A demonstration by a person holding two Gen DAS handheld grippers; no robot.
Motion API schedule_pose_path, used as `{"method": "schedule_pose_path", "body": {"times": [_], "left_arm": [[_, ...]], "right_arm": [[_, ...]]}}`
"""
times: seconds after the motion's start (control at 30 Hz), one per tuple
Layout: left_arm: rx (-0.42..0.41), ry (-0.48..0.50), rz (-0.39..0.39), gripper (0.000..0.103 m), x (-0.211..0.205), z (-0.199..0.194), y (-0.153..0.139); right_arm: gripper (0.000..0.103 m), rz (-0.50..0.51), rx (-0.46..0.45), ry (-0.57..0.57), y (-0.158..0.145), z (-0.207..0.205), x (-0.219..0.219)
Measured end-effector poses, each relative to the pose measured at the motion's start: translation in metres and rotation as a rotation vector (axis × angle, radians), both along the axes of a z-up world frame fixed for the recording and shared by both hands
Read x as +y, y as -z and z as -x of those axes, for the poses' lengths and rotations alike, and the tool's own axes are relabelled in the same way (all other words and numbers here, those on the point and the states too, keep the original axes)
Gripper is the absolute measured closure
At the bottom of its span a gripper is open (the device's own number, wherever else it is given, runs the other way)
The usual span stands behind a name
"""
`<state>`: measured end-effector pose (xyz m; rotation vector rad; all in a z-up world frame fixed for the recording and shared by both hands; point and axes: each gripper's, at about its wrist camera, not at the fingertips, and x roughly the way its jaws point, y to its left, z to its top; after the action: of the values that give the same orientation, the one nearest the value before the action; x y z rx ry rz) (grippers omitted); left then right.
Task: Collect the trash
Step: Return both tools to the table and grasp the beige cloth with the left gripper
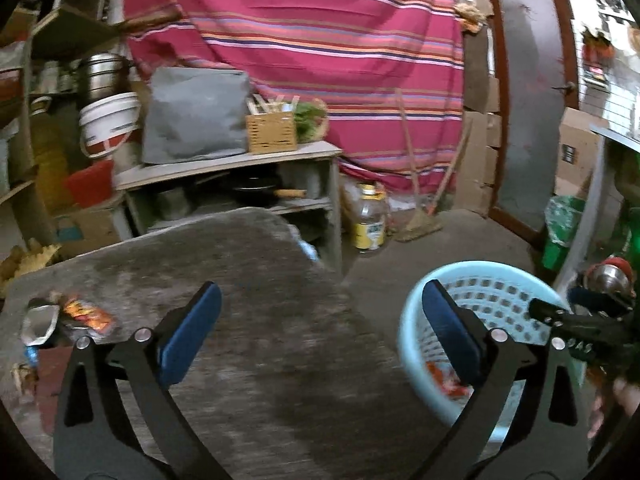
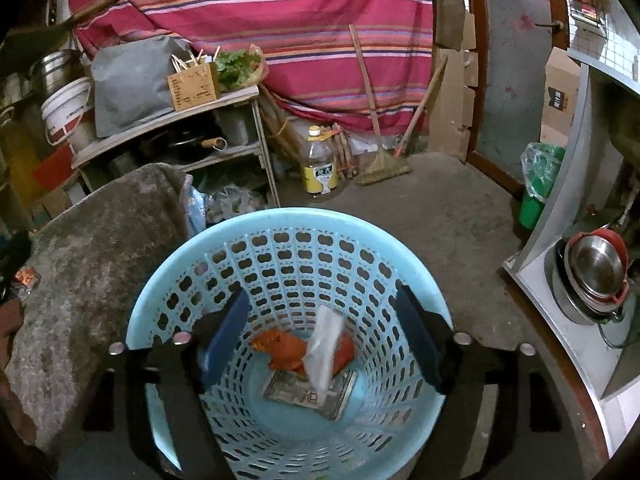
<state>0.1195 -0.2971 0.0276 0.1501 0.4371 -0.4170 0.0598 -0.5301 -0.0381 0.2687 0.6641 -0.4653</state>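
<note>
In the left wrist view my left gripper (image 1: 322, 320) stands open over a grey felt-covered table (image 1: 256, 280) with nothing between its blue pads. An orange snack wrapper (image 1: 86, 314) and a silvery wrapper (image 1: 40, 320) lie at the table's left edge. The light blue perforated basket (image 1: 500, 292) stands on the floor to the right. In the right wrist view my right gripper (image 2: 324, 332) is open above the basket (image 2: 280, 220). A white wrapper (image 2: 326, 346) sits free between the pads, touching neither. Below it lie an orange wrapper (image 2: 280, 350) and a flat printed packet (image 2: 292, 390).
A low shelf (image 1: 240, 160) behind the table holds a grey bag and a wooden box. A plastic oil bottle (image 2: 320, 166) and a broom (image 2: 384, 164) stand by the striped cloth. At the right are a green bin (image 2: 538, 184) and stacked metal bowls (image 2: 596, 268).
</note>
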Motion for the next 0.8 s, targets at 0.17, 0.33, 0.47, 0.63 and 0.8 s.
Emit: {"method": "schedule_pose_path", "body": {"times": [0.17,0.33,0.47,0.63,0.8], "left_arm": [[-0.057,-0.122,0.012,0.006,0.054,-0.005,-0.006],[-0.033,-0.193,-0.016,0.006,0.107,-0.019,-0.003],[0.003,-0.25,-0.029,0.005,0.149,-0.031,0.006],[0.027,-0.32,-0.051,0.005,0.205,-0.04,0.016],[0.061,-0.393,-0.034,0.005,0.258,-0.047,0.024]], "right_arm": [[0.006,0.012,-0.008,0.019,-0.005,-0.009,0.015],[0.005,-0.027,-0.026,-0.02,-0.008,-0.026,0.044],[0.005,-0.022,-0.021,-0.044,-0.011,-0.042,0.074],[0.004,-0.003,-0.049,-0.025,-0.019,-0.058,0.111],[0.004,0.007,0.002,-0.026,-0.016,-0.08,0.146]]}}
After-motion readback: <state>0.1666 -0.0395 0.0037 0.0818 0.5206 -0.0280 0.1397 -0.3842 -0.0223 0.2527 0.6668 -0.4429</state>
